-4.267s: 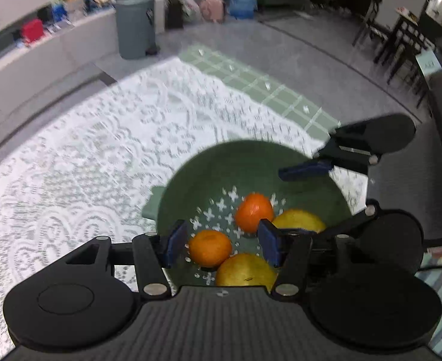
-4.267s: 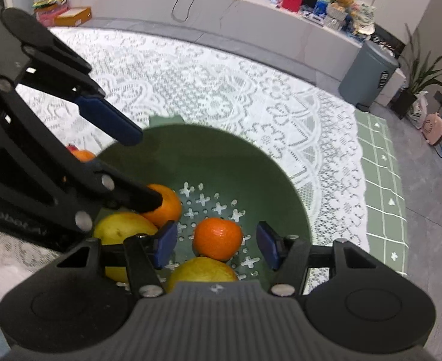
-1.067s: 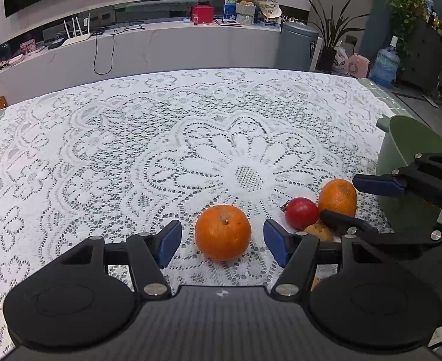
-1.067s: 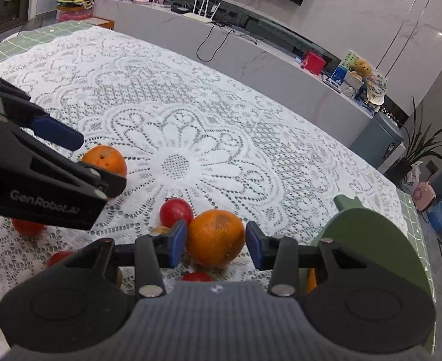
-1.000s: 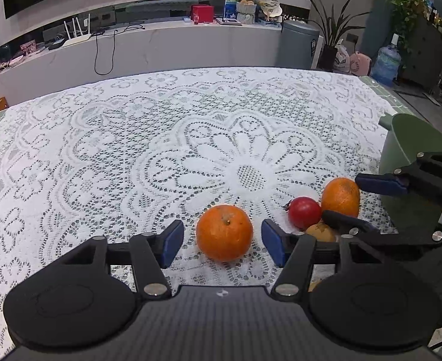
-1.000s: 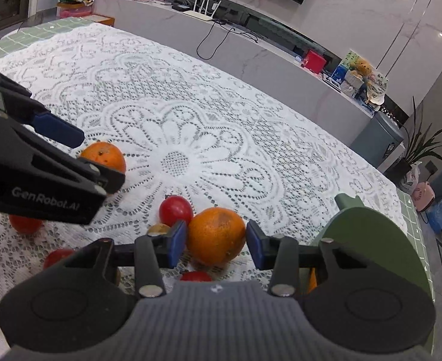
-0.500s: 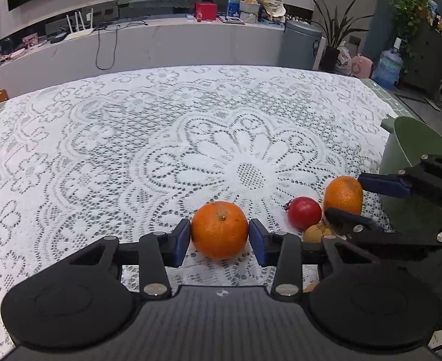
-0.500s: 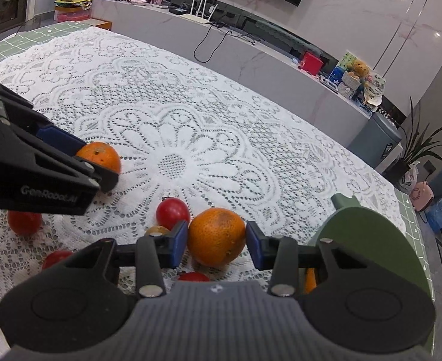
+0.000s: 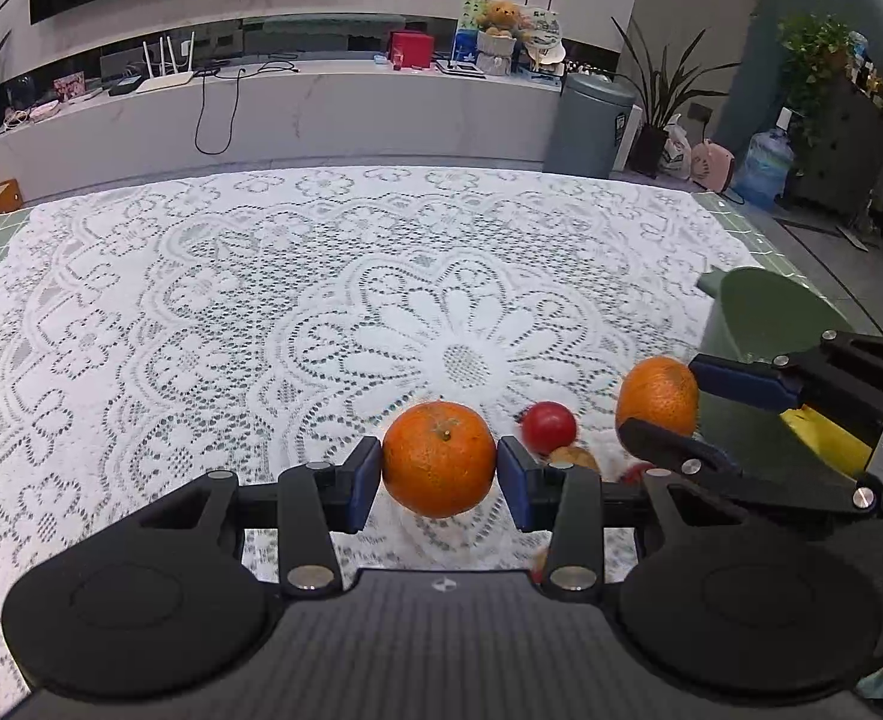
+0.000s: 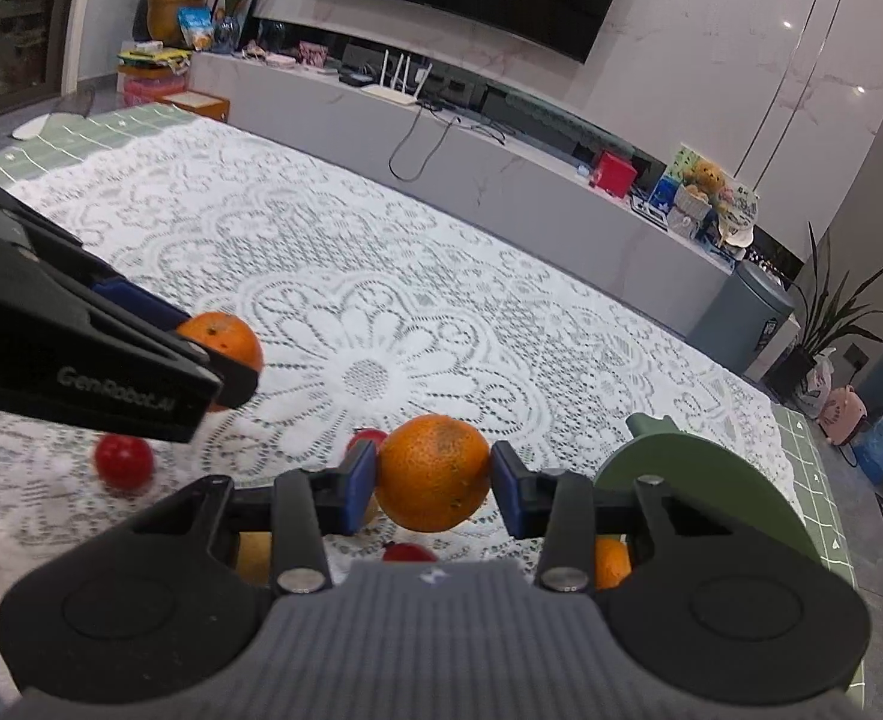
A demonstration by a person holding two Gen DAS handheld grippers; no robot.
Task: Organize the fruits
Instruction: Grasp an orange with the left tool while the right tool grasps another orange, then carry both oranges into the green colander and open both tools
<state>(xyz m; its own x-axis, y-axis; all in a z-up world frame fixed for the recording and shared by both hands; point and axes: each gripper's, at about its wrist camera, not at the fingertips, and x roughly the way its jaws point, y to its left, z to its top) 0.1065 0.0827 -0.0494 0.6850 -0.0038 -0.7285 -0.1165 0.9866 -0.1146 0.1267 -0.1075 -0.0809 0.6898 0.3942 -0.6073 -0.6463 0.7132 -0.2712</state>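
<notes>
1. We see the left gripper (image 9: 438, 468) clamped on an orange (image 9: 439, 459); both blue pads press its sides, and the fruit hangs clear above the white lace tablecloth (image 9: 201, 312)
2. The right gripper (image 10: 433, 477) likewise grips a second orange (image 10: 433, 471) between its pads; in the left wrist view this fruit (image 9: 657, 396) sits off to the right, pinched between the other tool's fingers
3. In the right wrist view the left gripper comes in from the left edge, its orange (image 10: 225, 339) showing at the fingertips
4. A green bowl (image 9: 765, 324) stands at the right side of the table, just beyond the right gripper; through the right wrist view we see its rim (image 10: 699, 468) low on the right, with a bit of another orange (image 10: 610, 561) showing behind the gripper's frame
5. Small red fruits lie loose on the cloth: one (image 9: 549, 425) between the two held oranges, another (image 10: 124, 461) under the left gripper, and a third (image 10: 408, 552) just below the right gripper's orange; we cannot tell what kind they are
6. A grey bin (image 9: 591, 120) stands beyond the table beside a long white counter (image 9: 321, 102)
</notes>
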